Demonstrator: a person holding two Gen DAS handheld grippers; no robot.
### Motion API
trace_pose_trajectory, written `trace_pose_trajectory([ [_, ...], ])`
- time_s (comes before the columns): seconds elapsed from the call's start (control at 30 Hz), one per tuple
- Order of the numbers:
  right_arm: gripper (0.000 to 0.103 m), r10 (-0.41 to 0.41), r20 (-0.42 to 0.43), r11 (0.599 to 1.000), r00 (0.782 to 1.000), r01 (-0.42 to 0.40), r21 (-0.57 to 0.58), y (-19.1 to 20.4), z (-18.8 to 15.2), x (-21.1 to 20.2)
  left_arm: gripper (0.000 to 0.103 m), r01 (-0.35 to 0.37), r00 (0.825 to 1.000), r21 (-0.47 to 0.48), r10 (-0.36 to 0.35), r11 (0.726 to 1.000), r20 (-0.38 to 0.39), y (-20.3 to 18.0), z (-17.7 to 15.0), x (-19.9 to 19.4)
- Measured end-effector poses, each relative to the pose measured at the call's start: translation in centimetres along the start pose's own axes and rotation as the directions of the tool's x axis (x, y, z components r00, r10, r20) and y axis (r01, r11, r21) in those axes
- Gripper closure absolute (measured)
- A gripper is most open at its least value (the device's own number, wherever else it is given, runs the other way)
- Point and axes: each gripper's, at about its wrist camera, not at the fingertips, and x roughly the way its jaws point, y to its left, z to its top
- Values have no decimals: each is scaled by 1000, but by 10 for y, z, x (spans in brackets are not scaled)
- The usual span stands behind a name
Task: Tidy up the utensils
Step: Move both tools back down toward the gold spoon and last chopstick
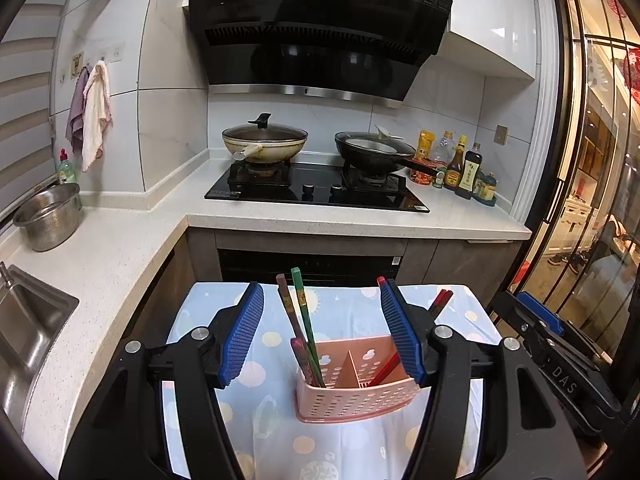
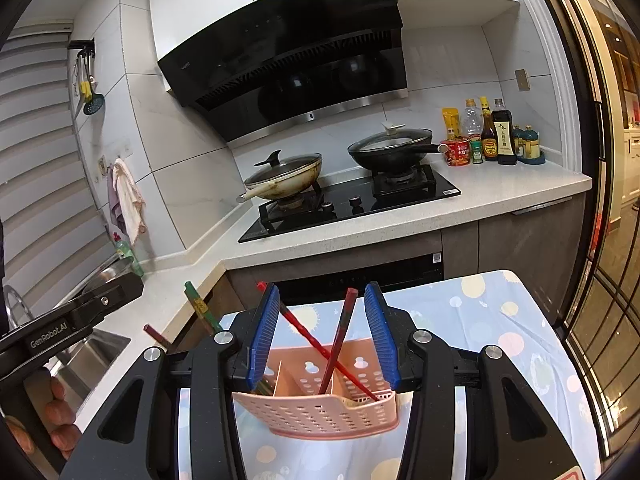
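Left tool (image 1: 322, 334): fingers spread wide, pinching nothing; it hovers over the left half of the pink holder.
Green and brown chopsticks (image 1: 301, 320): stand leaning in the holder's left compartment, tips up and tilted to the left.
Pink perforated holder (image 1: 356, 400): sits on the dotted blue cloth (image 1: 256, 420) covering the counter, with a divider between its two compartments.
Red chopsticks (image 2: 340, 340): crossed in the right compartment, one leaning left, one leaning right.
Right tool (image 2: 320, 330): fingers spread, gripping nothing, on either side of the red pair without visible contact.
Progress: all visible chopsticks look sorted by colour, so the task seems nearly done.
Risk: the holder looks light; either tool catching a leaning chopstick as it pulls away could tip the holder or flick sticks out.
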Motion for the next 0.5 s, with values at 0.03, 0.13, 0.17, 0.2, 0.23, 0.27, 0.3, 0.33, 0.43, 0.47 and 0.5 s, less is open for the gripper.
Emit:
trace_pose_trajectory([
  [0.03, 59, 0, -1, 1000, 1000, 0, -4, 1, -2, -3, 45, 0, 1000, 3, 0, 1000, -1, -1, -1, -2],
  [0.13, 59, 1, -8, 1000, 1000, -1, -10, 2, -7, -10, 45, 1, 1000, 9, 0, 1000, -9, -2, -7, -6],
  [0.17, 59, 2, -11, 1000, 1000, -2, -11, 2, -8, -12, 45, 2, 1000, 10, -2, 1000, -13, -2, -9, -8],
  [0.2, 59, 4, -16, 1000, 1000, -4, -14, 2, -11, -16, 45, 2, 1000, 12, -2, 1000, -18, -3, -12, -10],
  [0.23, 59, 5, -21, 1000, 1000, -5, -18, 2, -14, -19, 45, 1, 1000, 15, 0, 1000, -22, -3, -15, -12],
  [0.27, 59, 5, -26, 1000, 1000, -6, -21, 2, -17, -23, 45, 1, 1000, 19, 0, 1000, -27, -4, -19, -14],
  [0.3, 58, 5, -33, 1000, 999, -6, -23, 2, -21, -27, 45, 1, 1000, 21, 0, 1000, -32, -4, -22, -17],
  [0.33, 58, 4, -42, 1000, 999, -5, -25, 1, -25, -31, 45, 0, 999, 21, 1, 1000, -36, -4, -27, -19],
  [0.43, 58, -1, -82, 999, 997, -2, -38, 1, -44, -44, 45, 2, 998, 16, -1, 1000, -59, -2, -42, -26],
  [0.47, 58, -4, -98, 999, 995, 0, -46, 1, -52, -49, 45, 4, 998, 14, -3, 1000, -69, -1, -48, -29],
  [0.5, 58, -6, -116, 999, 993, 0, -53, 1, -61, -56, 44, 9, 996, 12, -8, 1000, -84, 0, -56, -31],
])
